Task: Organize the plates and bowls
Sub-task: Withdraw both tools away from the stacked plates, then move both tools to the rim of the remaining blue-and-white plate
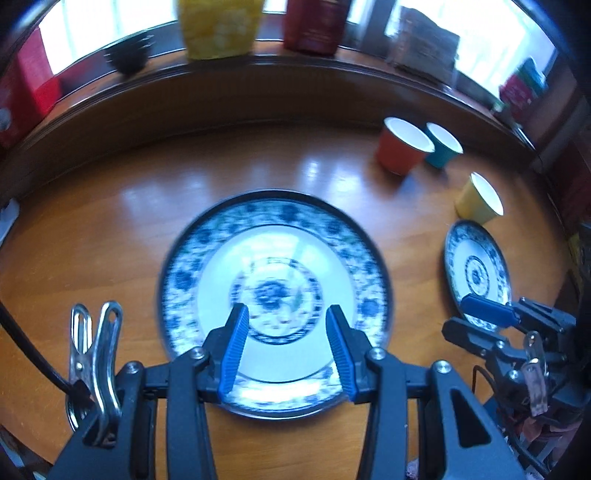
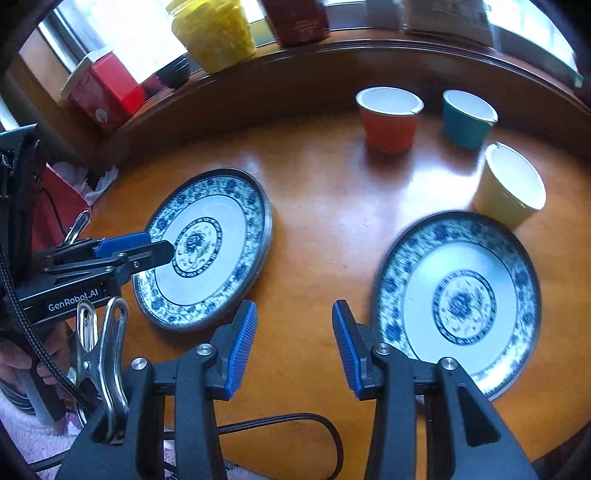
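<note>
Two blue-and-white plates flat on the wooden table (image 2: 314, 206), well apart: left plate (image 2: 207, 247) under the left gripper (image 1: 288, 332), right plate (image 2: 458, 299) just beside the right gripper (image 2: 295, 332). Left gripper above its plate, jaws parted, nothing clamped between the blue pads (image 1: 234, 350). Right gripper likewise released, jaws apart over bare wood between the plates, gripping nothing. Three bowls upright farther back: orange bowl (image 2: 388, 118), teal bowl (image 2: 467, 118), yellow bowl (image 2: 511, 184), the last almost touching the right plate's far rim. Yellow jar (image 2: 214, 33) on the windowsill behind.
</note>
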### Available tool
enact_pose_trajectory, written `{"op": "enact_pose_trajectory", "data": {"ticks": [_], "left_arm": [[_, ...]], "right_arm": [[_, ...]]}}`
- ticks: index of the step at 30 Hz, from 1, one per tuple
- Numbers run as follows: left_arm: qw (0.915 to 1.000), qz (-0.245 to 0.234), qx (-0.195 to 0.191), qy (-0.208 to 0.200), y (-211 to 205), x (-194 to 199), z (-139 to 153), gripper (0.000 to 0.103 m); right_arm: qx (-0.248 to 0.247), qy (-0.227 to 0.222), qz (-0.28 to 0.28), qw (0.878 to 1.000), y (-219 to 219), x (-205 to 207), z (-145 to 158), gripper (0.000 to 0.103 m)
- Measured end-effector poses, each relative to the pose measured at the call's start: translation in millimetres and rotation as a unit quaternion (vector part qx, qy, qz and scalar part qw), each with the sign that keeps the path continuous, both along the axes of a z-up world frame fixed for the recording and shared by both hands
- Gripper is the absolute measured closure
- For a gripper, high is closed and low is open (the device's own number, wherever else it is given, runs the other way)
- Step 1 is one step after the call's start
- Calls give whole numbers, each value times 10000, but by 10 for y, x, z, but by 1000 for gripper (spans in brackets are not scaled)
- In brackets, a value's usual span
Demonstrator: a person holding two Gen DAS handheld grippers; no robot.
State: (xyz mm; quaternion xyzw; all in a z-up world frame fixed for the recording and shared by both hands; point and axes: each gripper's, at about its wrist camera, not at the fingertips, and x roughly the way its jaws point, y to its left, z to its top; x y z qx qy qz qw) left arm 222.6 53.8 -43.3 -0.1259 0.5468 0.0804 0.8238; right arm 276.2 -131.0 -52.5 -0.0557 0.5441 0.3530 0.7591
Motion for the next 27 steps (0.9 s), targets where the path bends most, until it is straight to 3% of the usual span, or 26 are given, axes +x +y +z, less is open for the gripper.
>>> {"op": "enact_pose_trajectory", "data": {"ticks": [27], "left_arm": [[9906, -1318, -342, 101, -1069, 568, -94, 58]], "right_arm": [[-331, 28, -874, 9956, -968, 193, -8, 60]]}}
